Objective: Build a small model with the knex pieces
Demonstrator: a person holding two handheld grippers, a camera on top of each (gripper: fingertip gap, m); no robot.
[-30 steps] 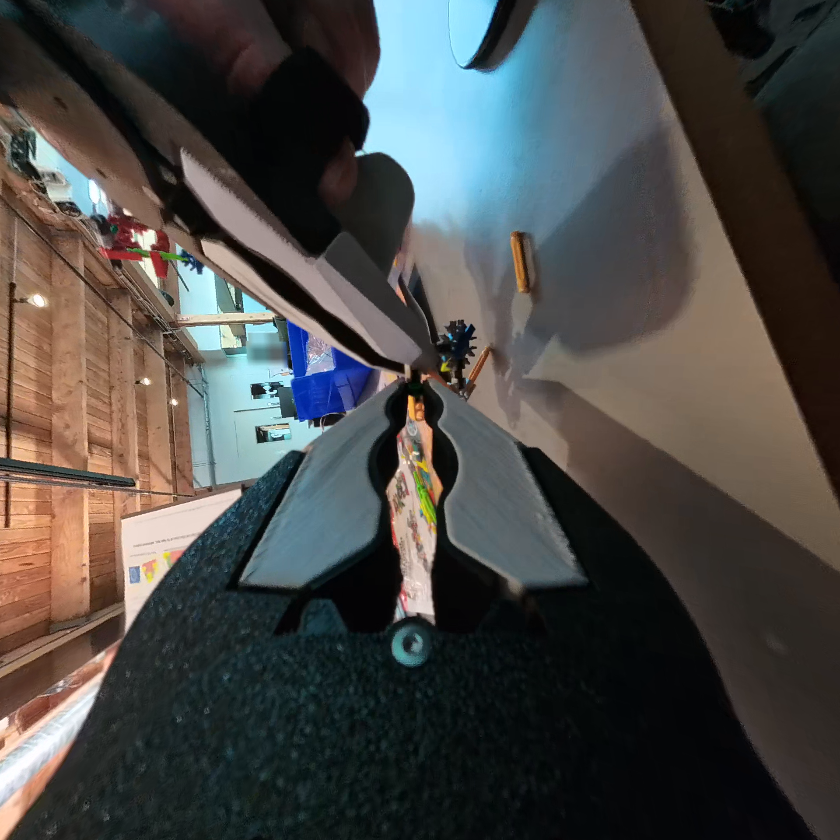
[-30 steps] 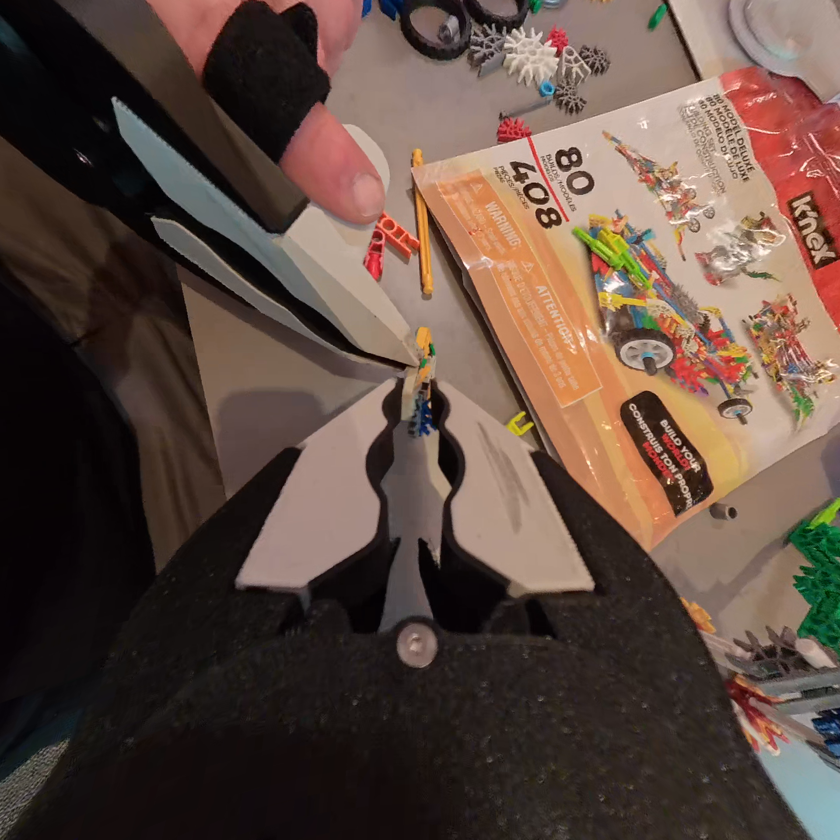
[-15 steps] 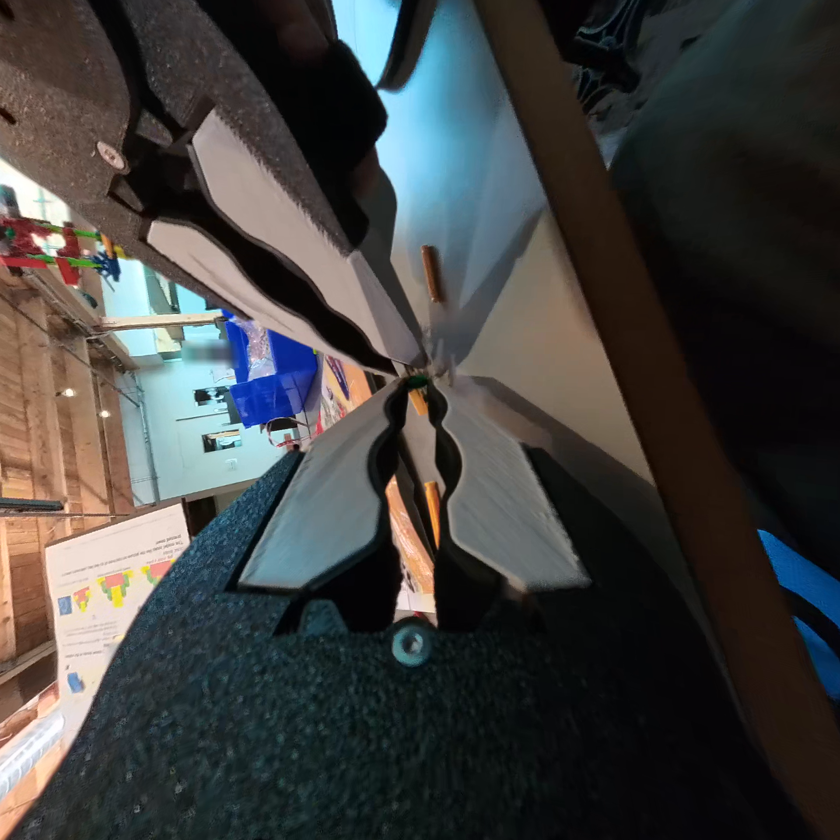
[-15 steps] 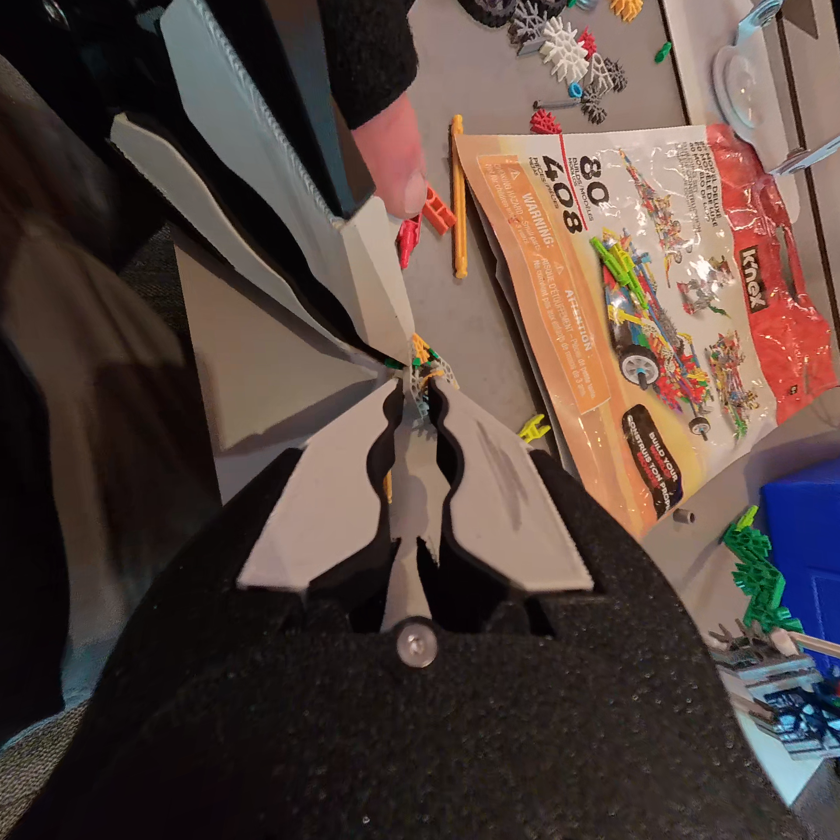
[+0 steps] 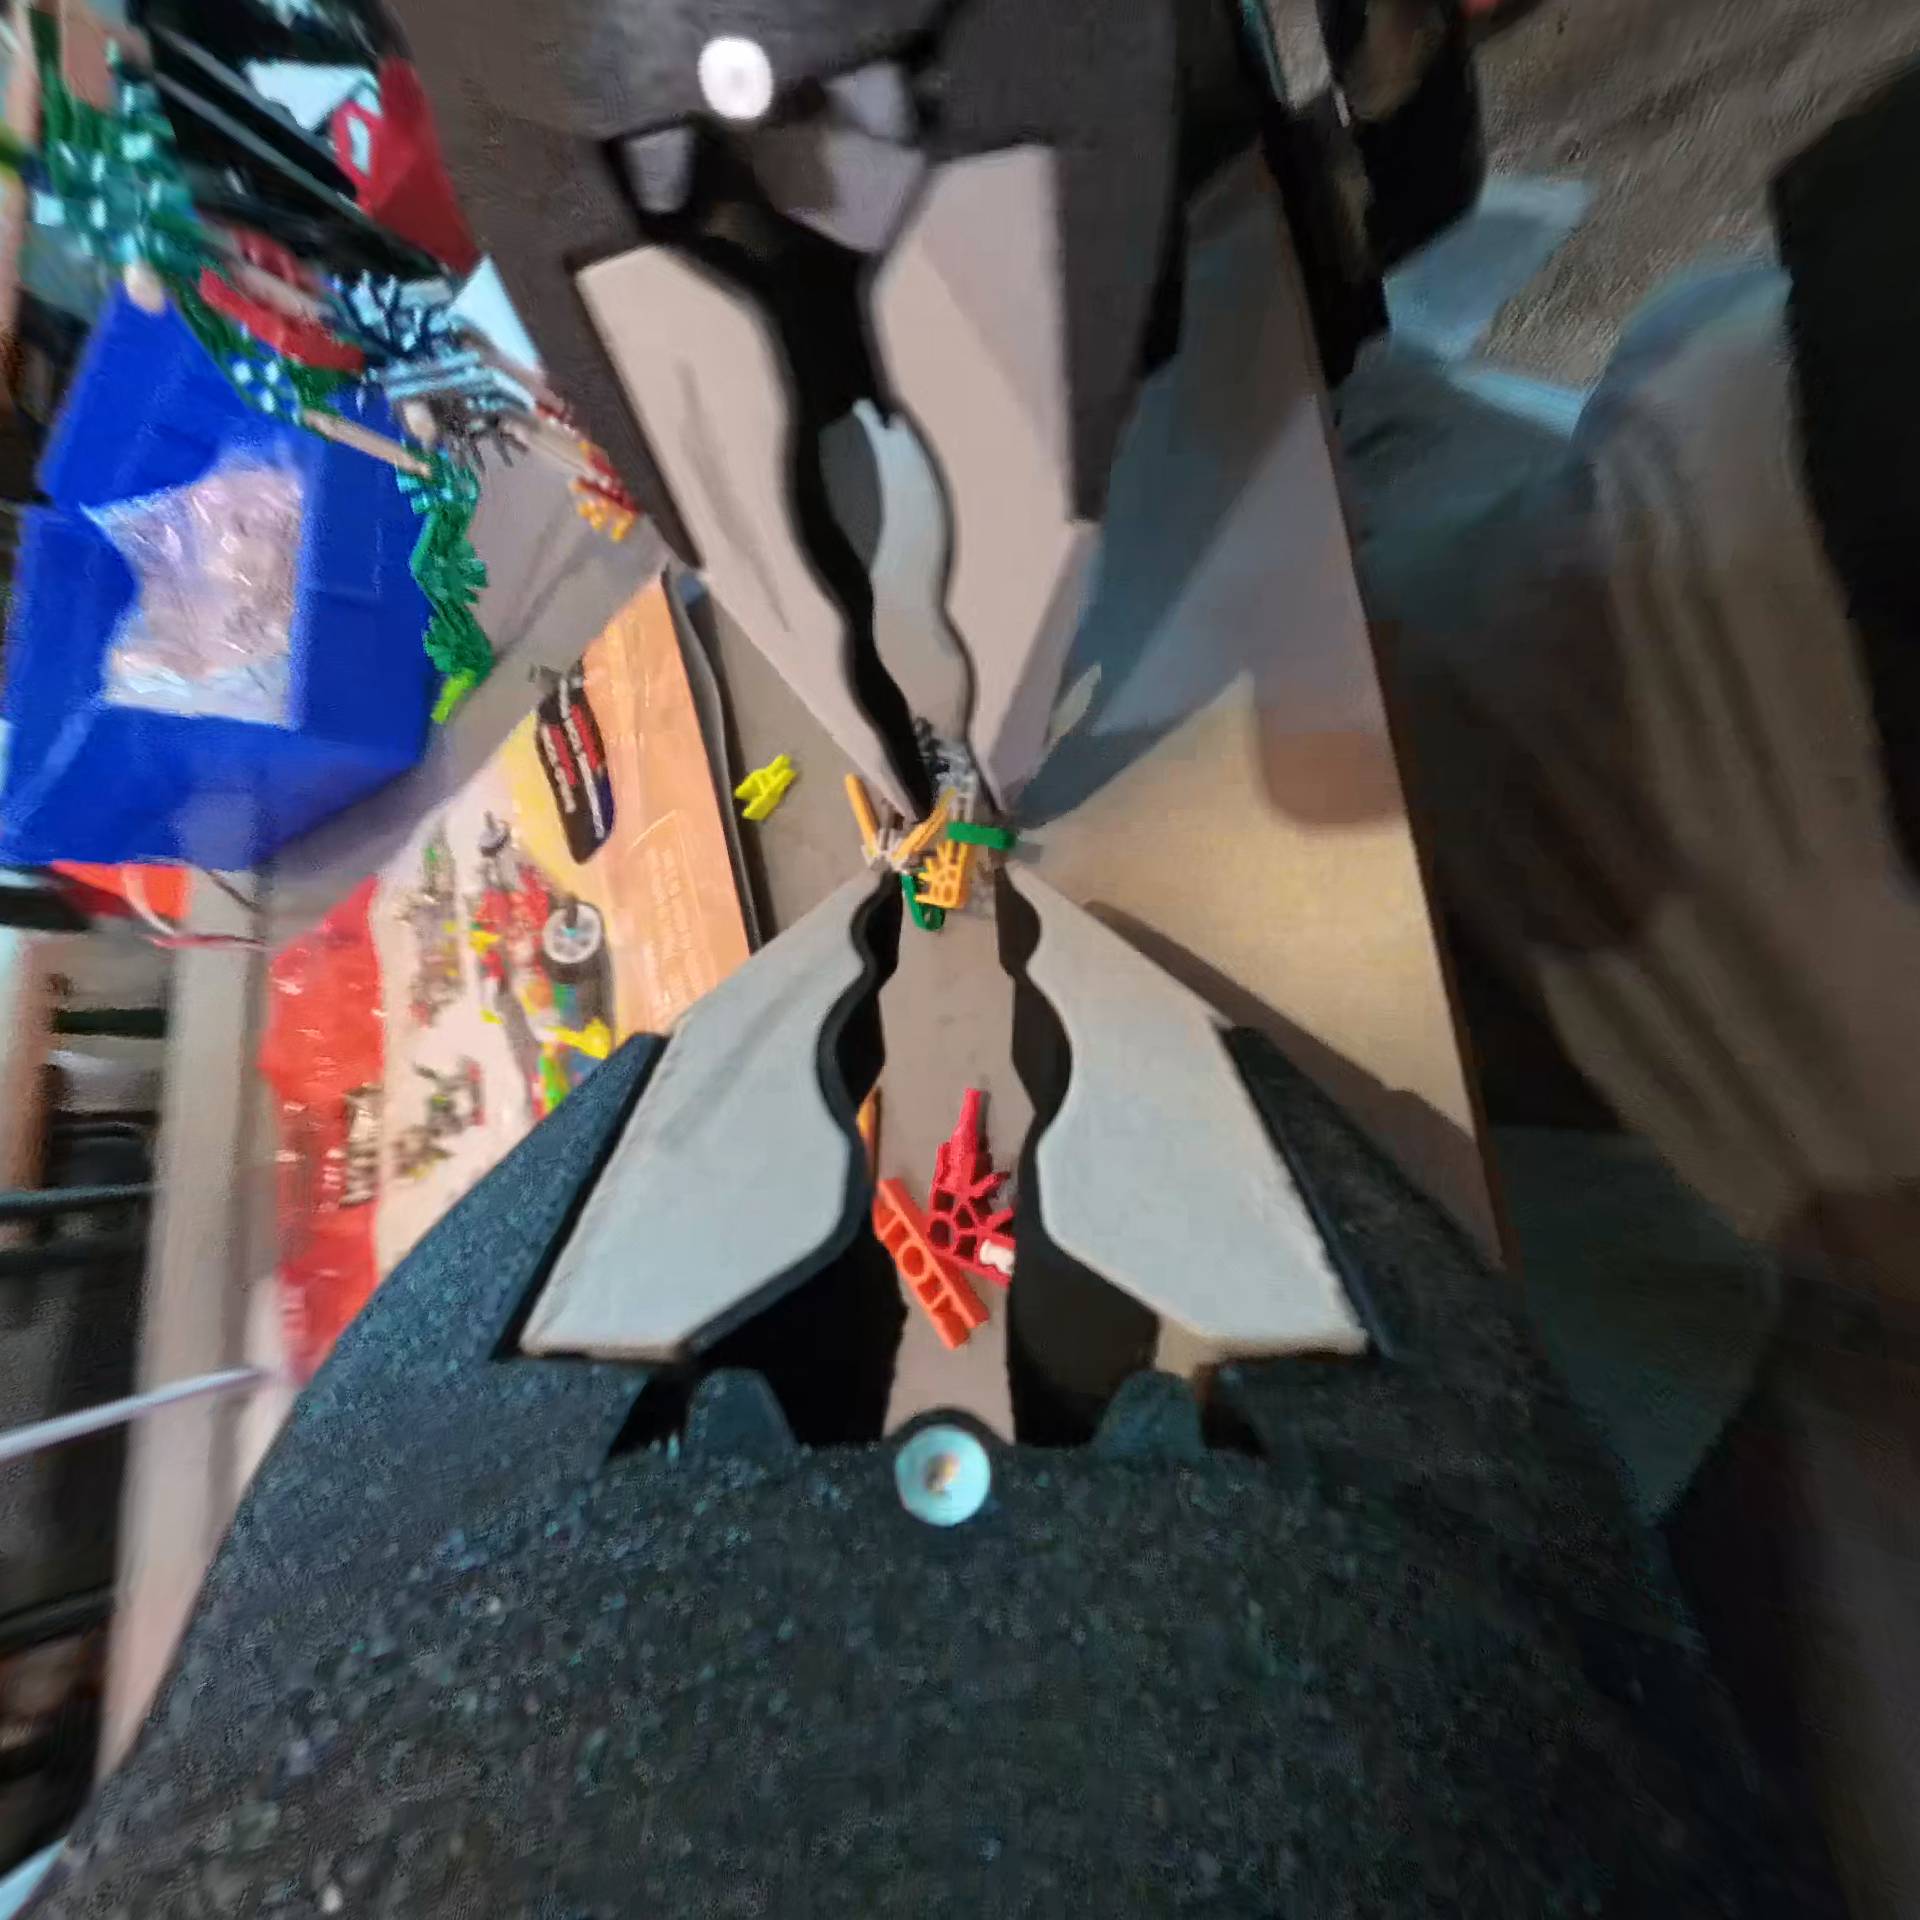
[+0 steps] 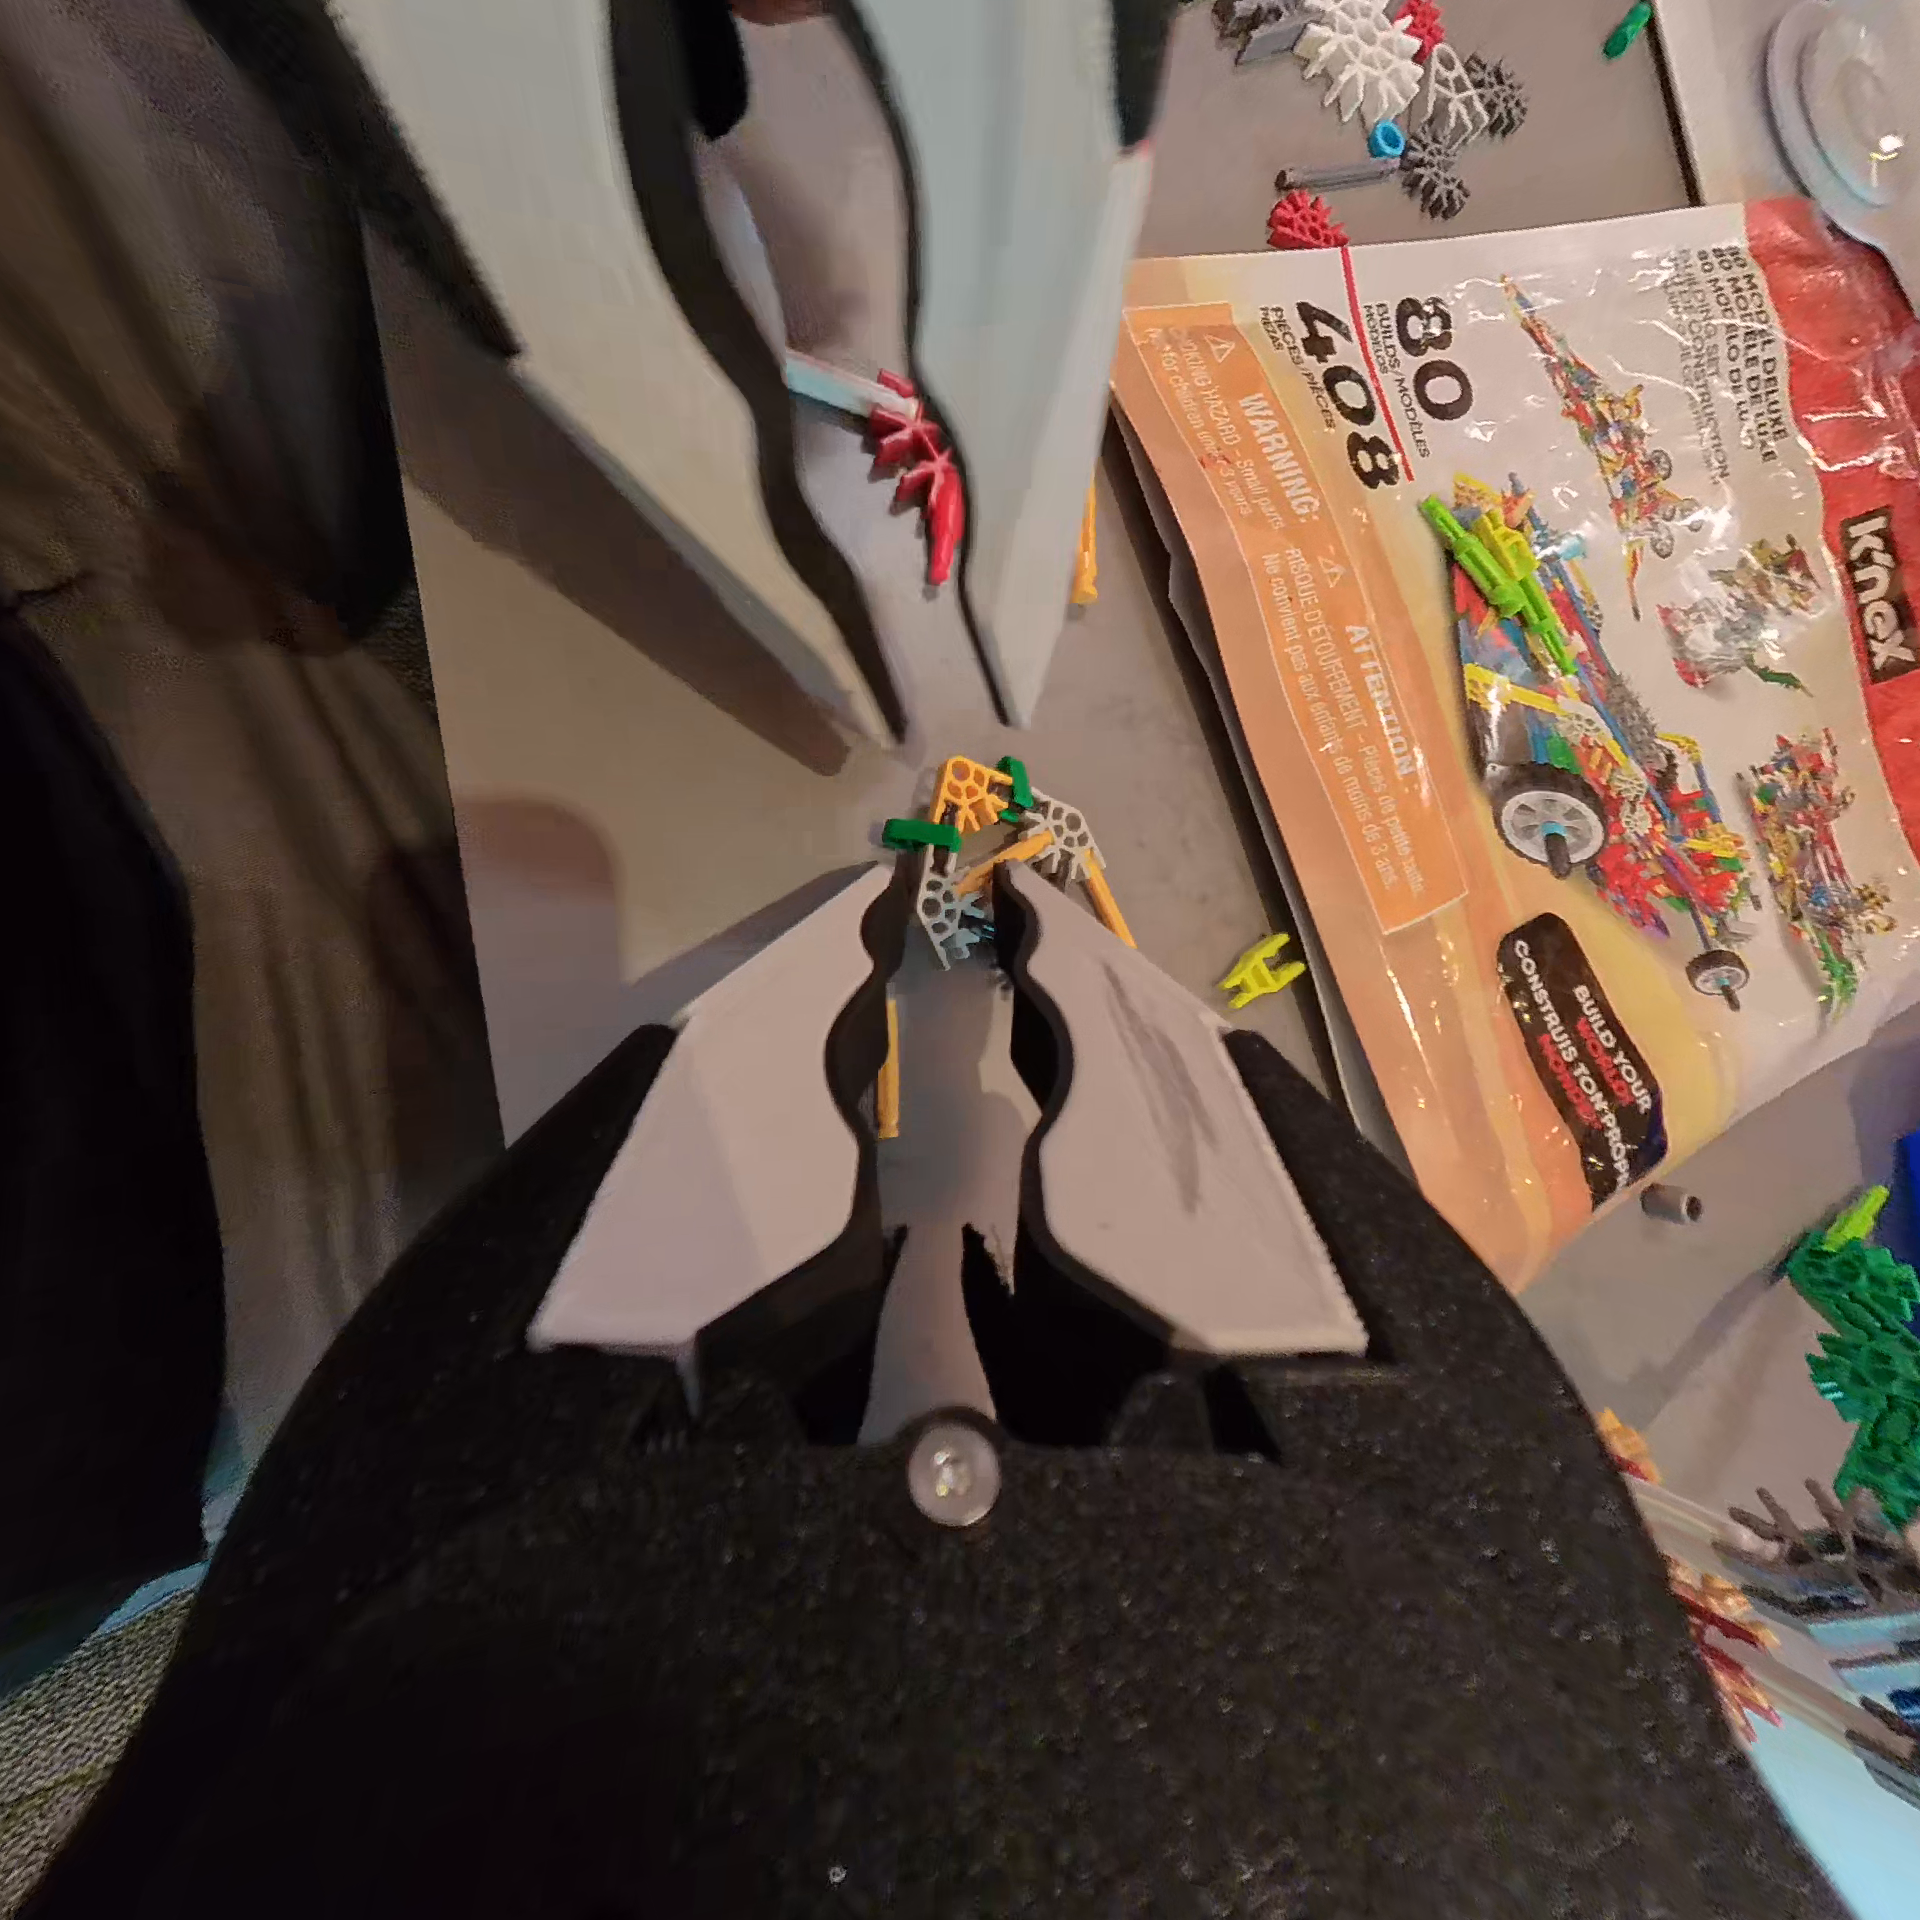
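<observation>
A small assembly (image 6: 961,842) of yellow, grey and green connectors with yellow rods is pinched between the tips of my right gripper (image 6: 945,873), which is shut on it above the grey table (image 6: 644,748). My left gripper (image 6: 956,732) points at it head-on from the top of the right wrist view, jaws slightly apart, tips just short of the yellow connector. In the left wrist view the assembly (image 5: 940,862) sits right at my left gripper's (image 5: 943,878) parted tips, and the right gripper (image 5: 940,795) comes down from above.
A red connector (image 5: 961,1195) and an orange one (image 5: 930,1268) lie on the table under the left gripper. Nearby are a yellow clip (image 6: 1262,971), a printed plastic bag (image 6: 1558,675), green connectors (image 6: 1860,1340), a blue bin (image 5: 208,623) and a person's clothing (image 6: 208,727) beyond the table edge. The grippers are tip to tip, or close to it.
The left gripper has swung round to face the right one head-on. Its jaws have parted a little and its tips have come off the assembly. The right gripper still holds the assembly.
</observation>
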